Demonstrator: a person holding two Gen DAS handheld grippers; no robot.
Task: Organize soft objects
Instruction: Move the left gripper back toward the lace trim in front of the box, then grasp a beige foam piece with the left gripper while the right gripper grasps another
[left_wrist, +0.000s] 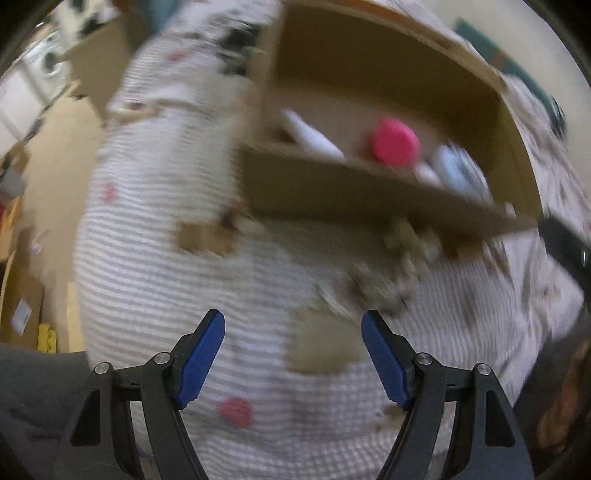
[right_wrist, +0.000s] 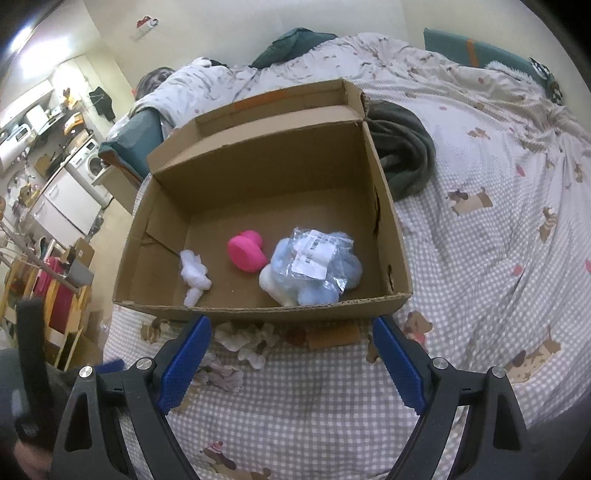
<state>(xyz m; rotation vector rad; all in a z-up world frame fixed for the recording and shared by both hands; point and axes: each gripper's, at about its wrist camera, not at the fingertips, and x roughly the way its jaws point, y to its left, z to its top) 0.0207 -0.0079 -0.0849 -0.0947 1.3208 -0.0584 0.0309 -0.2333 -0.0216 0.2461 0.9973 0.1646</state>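
An open cardboard box (right_wrist: 207, 306) stands on a bed with a checked dog-print cover. Inside lie a pink round soft object (right_wrist: 245, 251), a white fluffy piece (right_wrist: 194, 273) and a light blue plush in a clear bag (right_wrist: 314, 266). A pale crumpled soft item (right_wrist: 245, 341) lies on the cover just in front of the box. My right gripper (right_wrist: 291, 363) is open and empty above the cover, near the box front. My left gripper (left_wrist: 293, 356) is open and empty; its view is blurred and shows the box (left_wrist: 369, 192) and the pink object (left_wrist: 395, 142).
A dark grey blanket (right_wrist: 402, 155) lies beside the box at the right. Teal pillows (right_wrist: 480, 51) sit at the bed's far end. The bed edge (right_wrist: 122, 325) falls off to the left, with furniture and a washing machine (right_wrist: 90, 162) on the floor beyond.
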